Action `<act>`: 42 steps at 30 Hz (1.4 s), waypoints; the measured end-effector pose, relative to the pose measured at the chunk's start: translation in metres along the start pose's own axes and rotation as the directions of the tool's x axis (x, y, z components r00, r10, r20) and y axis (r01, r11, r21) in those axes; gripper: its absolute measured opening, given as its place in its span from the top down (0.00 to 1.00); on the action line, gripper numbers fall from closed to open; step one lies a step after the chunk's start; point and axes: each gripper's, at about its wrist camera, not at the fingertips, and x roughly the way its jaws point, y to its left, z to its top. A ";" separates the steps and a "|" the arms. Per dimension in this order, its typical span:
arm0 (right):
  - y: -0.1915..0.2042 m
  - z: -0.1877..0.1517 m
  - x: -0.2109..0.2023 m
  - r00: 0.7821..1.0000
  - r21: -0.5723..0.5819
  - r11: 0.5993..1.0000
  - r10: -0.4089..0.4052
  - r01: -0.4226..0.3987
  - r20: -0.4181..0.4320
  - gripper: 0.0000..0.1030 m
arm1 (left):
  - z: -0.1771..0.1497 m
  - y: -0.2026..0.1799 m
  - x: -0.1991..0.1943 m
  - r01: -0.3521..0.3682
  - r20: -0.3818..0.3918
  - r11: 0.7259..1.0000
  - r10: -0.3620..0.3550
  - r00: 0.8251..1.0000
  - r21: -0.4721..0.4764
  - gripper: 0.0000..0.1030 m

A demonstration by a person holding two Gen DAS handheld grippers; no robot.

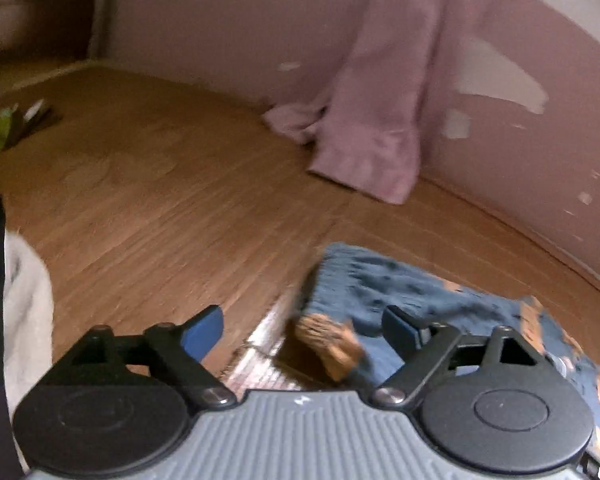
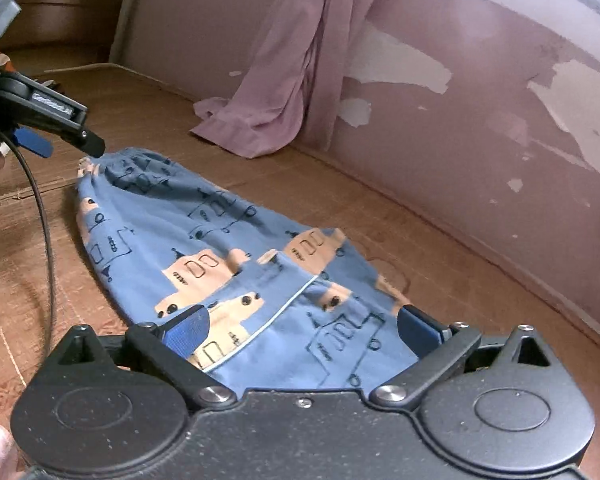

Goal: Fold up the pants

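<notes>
— Left hand-held gripper hangs with its jaws apart just above the waistband end of the pants; the right hand-held gripper gapes too, leg hems between its fingers.

— Any fold yet?

— Legs look laid together on the floor ahead. Folding them end to end remains, I'd judge.

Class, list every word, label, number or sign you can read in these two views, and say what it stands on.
Pale lettering on the left tongs arm: too blurred to read.
Small white mark on the left tongs' grey body: not legible.
Pants: printed pictures only, no words.
</notes>
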 end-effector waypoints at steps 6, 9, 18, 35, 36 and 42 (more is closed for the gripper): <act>-0.004 -0.010 0.009 0.999 0.062 0.998 -0.005 0.008 -0.044 0.03 | 0.001 -0.009 0.025 0.035 -0.085 0.999 -0.035 0.996 0.001 0.73; -0.003 -0.015 0.011 0.999 0.078 0.997 0.002 0.003 -0.052 0.03 | -0.001 -0.025 0.018 0.017 -0.041 0.997 -0.013 0.999 0.082 0.77; 0.000 -0.022 0.013 0.999 0.087 0.996 -0.010 0.013 -0.038 0.01 | -0.051 -0.121 -0.011 -0.112 0.181 0.742 -0.014 0.983 0.661 0.78; -0.007 -0.027 0.016 0.999 0.161 0.987 0.022 -0.016 -0.036 0.01 | -0.032 -0.067 0.026 -0.118 0.075 0.820 0.091 0.993 0.560 0.59; -0.007 -0.028 0.016 0.999 0.164 0.986 0.023 -0.017 -0.036 0.01 | -0.031 -0.068 0.028 -0.129 0.077 0.817 0.103 0.992 0.562 0.53; -0.008 -0.028 0.016 0.999 0.171 0.985 0.026 -0.020 -0.035 0.01 | -0.013 -0.054 0.034 -0.110 0.009 0.896 0.117 0.993 0.430 0.33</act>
